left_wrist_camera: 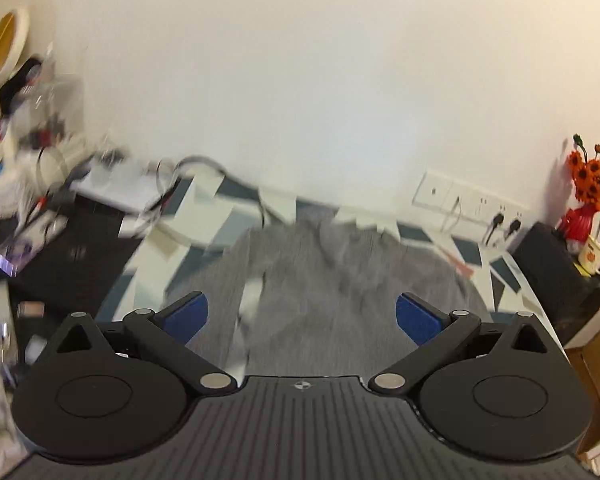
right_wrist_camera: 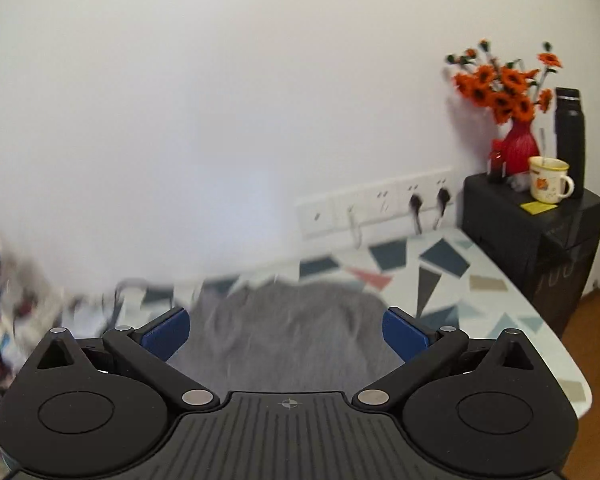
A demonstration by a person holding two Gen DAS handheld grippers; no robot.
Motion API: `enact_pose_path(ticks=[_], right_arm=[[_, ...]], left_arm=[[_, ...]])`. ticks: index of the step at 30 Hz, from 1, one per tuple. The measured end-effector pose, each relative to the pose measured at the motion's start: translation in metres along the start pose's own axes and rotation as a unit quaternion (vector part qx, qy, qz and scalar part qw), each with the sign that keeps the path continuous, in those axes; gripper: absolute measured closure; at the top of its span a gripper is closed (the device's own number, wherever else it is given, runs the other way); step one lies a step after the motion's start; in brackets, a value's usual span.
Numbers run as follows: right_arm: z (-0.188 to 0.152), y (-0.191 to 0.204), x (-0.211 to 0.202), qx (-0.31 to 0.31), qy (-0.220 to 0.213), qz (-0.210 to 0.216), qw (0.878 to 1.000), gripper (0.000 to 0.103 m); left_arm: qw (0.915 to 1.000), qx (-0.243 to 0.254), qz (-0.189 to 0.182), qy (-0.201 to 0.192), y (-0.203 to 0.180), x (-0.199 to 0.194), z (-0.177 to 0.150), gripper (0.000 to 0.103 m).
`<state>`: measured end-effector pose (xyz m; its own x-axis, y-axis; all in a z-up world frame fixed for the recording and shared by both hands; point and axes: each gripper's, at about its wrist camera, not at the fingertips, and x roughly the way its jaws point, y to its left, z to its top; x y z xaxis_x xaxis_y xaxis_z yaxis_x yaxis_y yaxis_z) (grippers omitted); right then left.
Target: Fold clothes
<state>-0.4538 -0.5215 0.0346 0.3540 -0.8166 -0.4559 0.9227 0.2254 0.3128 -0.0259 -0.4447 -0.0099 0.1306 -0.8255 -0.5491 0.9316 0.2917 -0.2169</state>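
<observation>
The left gripper point(left_wrist_camera: 302, 316) has its blue-padded fingers point(left_wrist_camera: 188, 316) spread wide apart, with nothing between them. Ahead of it and below, a grey garment point(left_wrist_camera: 320, 280) lies spread on the table point(left_wrist_camera: 504, 276), which has a pale top with dark blue, grey and pink angular shapes. The fingers hang above the garment's near part; whether they touch it cannot be told, as the cloth is blurred. A pale strip, perhaps a label, shows on the garment just ahead of the left finger, too smeared to read.

The right gripper point(right_wrist_camera: 286, 332) is likewise wide open and holds nothing. The same garment point(right_wrist_camera: 292, 328) fills the gap between its fingers point(right_wrist_camera: 404, 338) and runs away from it toward the wall.

Far ahead and to the right of both grippers, a black box point(right_wrist_camera: 532, 240) stands at the table's end against the wall. On it are a red vase of orange flowers point(right_wrist_camera: 504, 96), a cream mug point(right_wrist_camera: 548, 180) with an orange picture, a tall black bottle point(right_wrist_camera: 570, 136) and a yellow note. Faint marks on the box's front are not legible. A row of wall sockets point(right_wrist_camera: 380, 204) with two black plugs sits ahead, beyond the garment. To the left of the left gripper lies a blurred clutter of cables and small items point(left_wrist_camera: 40, 140).
</observation>
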Motion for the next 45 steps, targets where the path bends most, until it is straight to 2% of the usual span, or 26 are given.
enact_pose_path(ticks=[3,6,8,10,13,16,19,22,25,28,32,36,37,39,40,42,43,45], right_arm=[[0.041,-0.004,0.011,0.030,-0.013,0.018,0.999,0.001],[0.072,0.004,0.023,0.029,-0.033,0.040,0.998,0.001],[0.083,0.015,0.036,0.021,-0.043,0.037,0.998,0.001],[0.084,0.019,0.058,0.020,-0.038,0.028,0.999,0.001],[0.068,0.008,0.097,0.036,-0.010,0.009,0.999,0.001],[0.035,-0.011,0.141,0.073,0.041,-0.040,0.996,0.001],[0.000,-0.021,0.179,0.094,0.096,-0.058,0.989,0.004],[-0.032,-0.011,0.213,0.082,0.146,-0.056,0.984,0.010],[-0.049,0.016,0.254,0.046,0.189,-0.021,0.981,0.023],[-0.072,0.061,0.296,-0.025,0.237,0.057,0.970,0.036],[-0.118,0.132,0.339,-0.149,0.290,0.144,0.934,0.038],[-0.164,0.179,0.356,-0.279,0.291,0.154,0.902,0.039],[-0.172,0.184,0.359,-0.301,0.290,0.150,0.896,0.043],[-0.182,0.186,0.364,-0.327,0.294,0.148,0.886,0.058],[-0.182,0.182,0.364,-0.327,0.296,0.153,0.884,0.074],[-0.180,0.175,0.363,-0.325,0.300,0.163,0.882,0.086],[-0.176,0.169,0.363,-0.319,0.304,0.165,0.882,0.103],[-0.169,0.157,0.360,-0.307,0.311,0.170,0.883,0.103]], left_arm=[[0.9991,0.016,-0.007,-0.039,-0.003,0.014,0.043,0.000],[0.9981,0.003,-0.034,-0.052,0.001,0.041,0.072,0.000],[0.9981,-0.018,-0.049,-0.032,0.006,0.070,0.076,0.000],[0.9982,-0.026,-0.054,0.006,0.009,0.106,0.070,0.000],[0.9960,-0.007,-0.051,0.074,0.009,0.164,0.049,0.000],[0.9903,0.014,-0.034,0.134,0.016,0.205,0.020,0.000],[0.9825,0.032,-0.032,0.181,0.024,0.225,-0.013,0.000],[0.9757,0.058,-0.056,0.204,0.030,0.231,-0.039,0.000],[0.9718,0.071,-0.078,0.211,0.035,0.227,-0.055,0.000],[0.9736,0.061,-0.072,0.208,0.043,0.219,-0.059,0.000],[0.9764,0.013,-0.032,0.213,0.061,0.211,-0.058,0.000],[0.9773,-0.029,0.005,0.210,0.082,0.206,-0.058,0.000],[0.9774,-0.039,0.010,0.208,0.087,0.205,-0.058,0.000],[0.9765,-0.053,0.018,0.208,0.094,0.203,-0.061,0.000],[0.9756,-0.059,0.021,0.210,0.097,0.203,-0.063,0.000],[0.9740,-0.064,0.024,0.216,0.103,0.203,-0.066,0.000],[0.9741,-0.066,0.028,0.214,0.105,0.204,-0.065,0.000],[0.9746,-0.075,0.035,0.208,0.111,0.207,-0.061,0.000]])
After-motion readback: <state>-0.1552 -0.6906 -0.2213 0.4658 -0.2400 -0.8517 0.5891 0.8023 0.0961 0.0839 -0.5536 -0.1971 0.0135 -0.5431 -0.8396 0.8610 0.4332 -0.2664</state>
